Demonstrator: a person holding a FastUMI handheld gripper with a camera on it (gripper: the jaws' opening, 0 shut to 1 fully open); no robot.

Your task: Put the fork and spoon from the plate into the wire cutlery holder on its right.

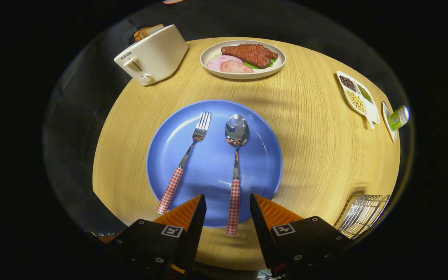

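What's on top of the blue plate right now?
A fork and a spoon lie apart on the blue plate. The open gripper straddles the spoon's handle, its fingers covering the near rim.

A staged dining setting inside a dark booth. A round wooden table carries a blue plate at centre, a white toaster with bread at upper left, a dish of meat and ham at top centre, a divided tray of beans at upper right, and a wire cutlery holder at lower right.
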